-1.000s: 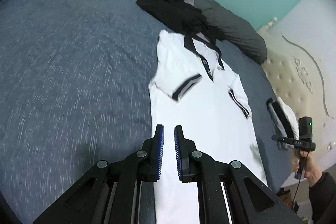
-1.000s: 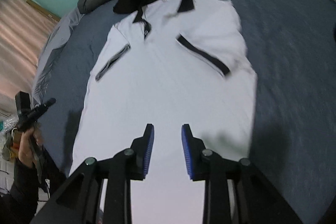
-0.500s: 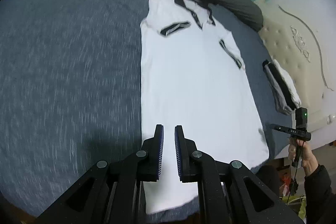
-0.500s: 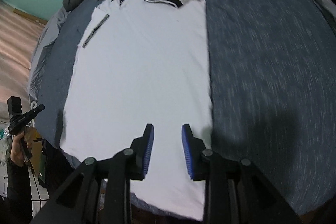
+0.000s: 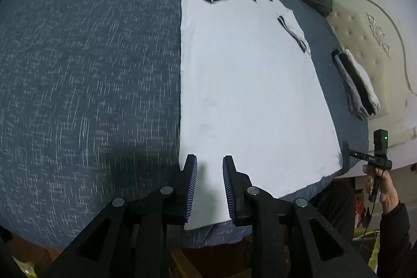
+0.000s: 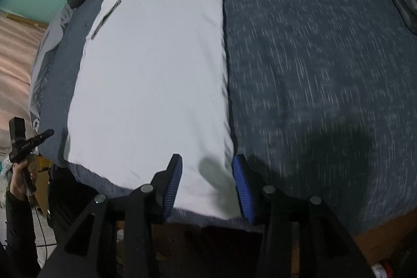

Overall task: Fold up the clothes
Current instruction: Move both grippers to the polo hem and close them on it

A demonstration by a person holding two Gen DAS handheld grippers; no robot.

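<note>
One big blue-grey bed is covered lengthwise by a white polo shirt, sleeves tucked in, while both corners of its near hem are straddled by the left gripper and right gripper, each held open, nothing gripped.

White polo shirt — flat on bed

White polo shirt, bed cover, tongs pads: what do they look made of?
White polo shirt: soft matte knit, likely cotton; lies limp and flat, dark trim on collar and sleeves.
Bed cover: heathered dark blue fabric with pale flecks, matte.
Pads of the tongs: blue, finely ribbed, probably rubber or soft plastic.
</note>
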